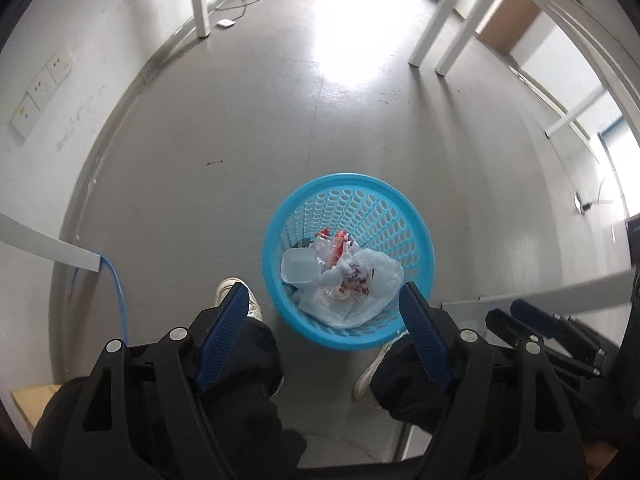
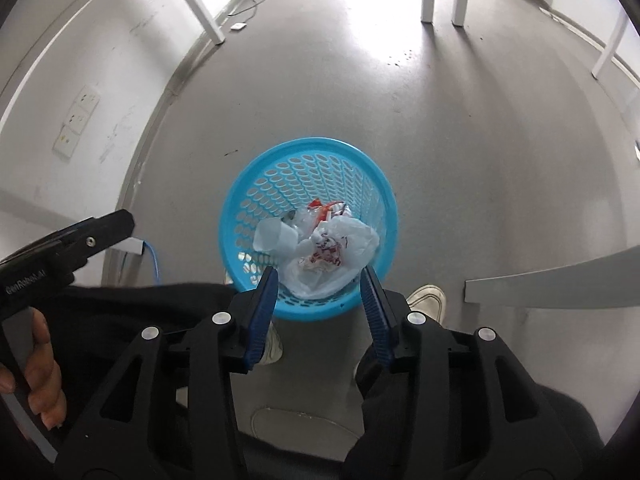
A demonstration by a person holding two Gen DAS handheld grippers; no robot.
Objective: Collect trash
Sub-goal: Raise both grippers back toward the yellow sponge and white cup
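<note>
A grey, scuffed floor (image 1: 240,128) runs between white walls and white table legs (image 1: 420,32), with glare from a window at the far end. On it stands a round, perforated light-blue plastic basket (image 1: 416,240), directly below and ahead of both tools. The left gripper (image 1: 324,300) hangs above the basket's near rim, its blue-padded jaws wide apart and holding nothing. The right gripper (image 2: 320,280) hovers likewise, jaws apart and empty.

Only the right wrist view shows the person's left hand (image 2: 42,384) on the other tool's handle; the left wrist view alone catches the right tool's dark body at its edge.

Inside the basket lie a crumpled white plastic bag with red print (image 1: 356,284), a clear plastic tub (image 1: 298,266), and red-and-white wrappers (image 2: 326,208).
</note>
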